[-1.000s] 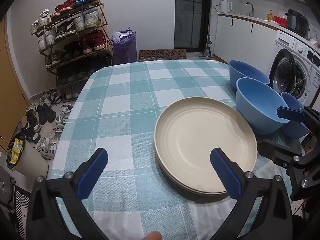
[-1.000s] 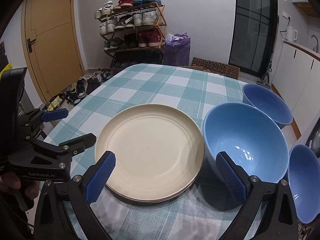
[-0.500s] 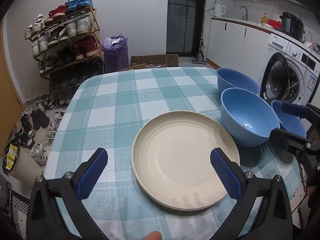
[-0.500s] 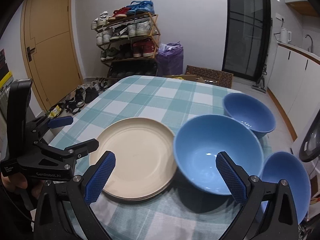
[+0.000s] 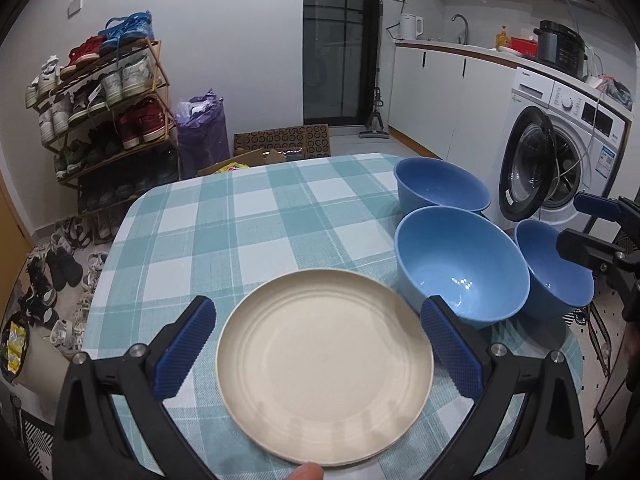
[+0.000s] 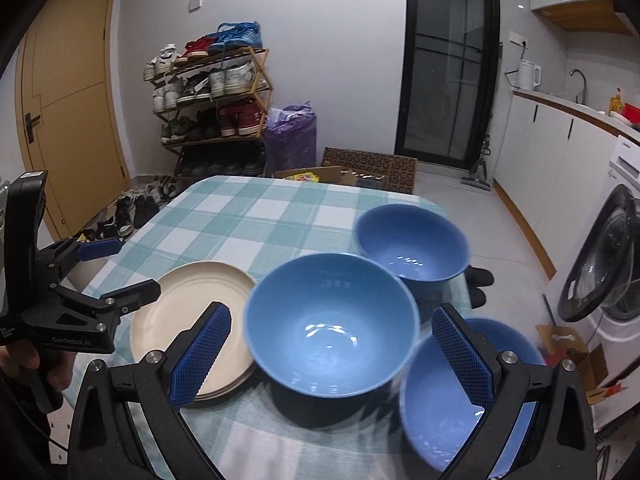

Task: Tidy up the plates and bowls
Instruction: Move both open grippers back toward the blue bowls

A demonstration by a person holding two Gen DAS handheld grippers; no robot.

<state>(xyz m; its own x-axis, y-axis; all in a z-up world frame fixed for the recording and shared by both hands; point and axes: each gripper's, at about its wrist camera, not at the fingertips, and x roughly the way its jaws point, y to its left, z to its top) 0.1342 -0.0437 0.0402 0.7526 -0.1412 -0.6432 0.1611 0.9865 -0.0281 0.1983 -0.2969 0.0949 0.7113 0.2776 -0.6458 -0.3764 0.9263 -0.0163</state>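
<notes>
Left tongs [image 5: 320, 336] spread wide, empty, astride the cream plates [image 5: 325, 366] stacked at the near edge of the surface [image 5: 256, 224]. Right tongs [image 6: 331, 350] equally wide, empty, framing the middle blue bowl [image 6: 332, 324]. Far blue bowl [image 6: 412, 246] just behind it, near blue bowl [image 6: 440, 392] at the right edge, rims close or touching. Far left checked cloth bare. Beyond: shoe rack [image 5: 104, 112] left, washing machine [image 5: 560, 160] right.
</notes>
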